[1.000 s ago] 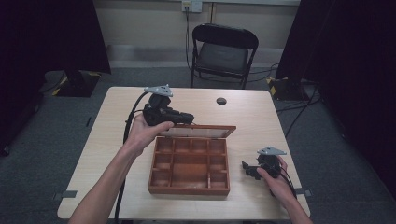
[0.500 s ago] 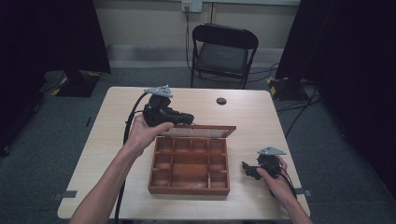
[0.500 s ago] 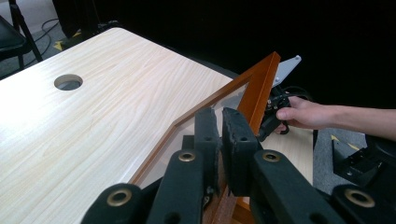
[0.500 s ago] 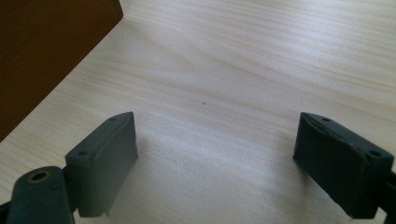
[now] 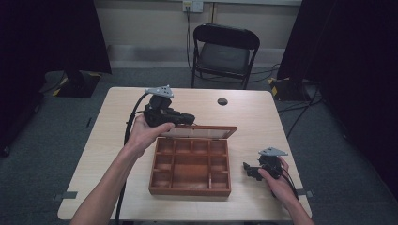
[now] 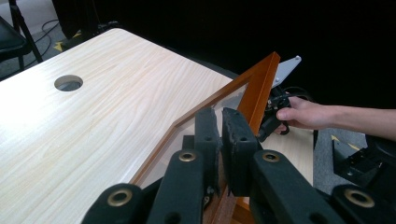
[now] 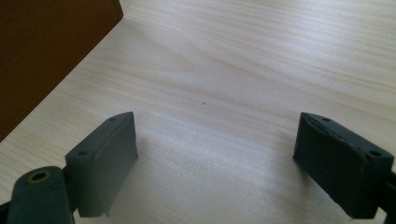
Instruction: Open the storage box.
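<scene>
A brown wooden compartment box [image 5: 190,166] sits open in the middle of the pale wood-grain counter [image 5: 117,140], its glass-paned wooden lid [image 5: 199,131] standing raised along the far edge. The left claw [image 5: 187,118] is clenched on the lid's frame at its left end; in the left gripper view [image 6: 219,135] the two black pads pinch the orange-brown rail, with the pane slanting away toward the far corner. The person's left hand [image 5: 145,133] wraps the gripper body just beside the box's back left corner, and a black cable [image 5: 129,131] trails from it across the counter's left side.

The right claw [image 5: 248,169] rests on the counter just right of the box, held in the right hand [image 5: 277,180]; its jaws stand wide apart with bare counter between them [image 7: 215,154], grasping nothing, the box's dark side wall [image 7: 46,56] near on its left.

Farther off, a round cable hole [image 5: 222,101] lies near the counter's far edge, well apart from the box. A black folding chair [image 5: 225,54] stands behind the counter.
</scene>
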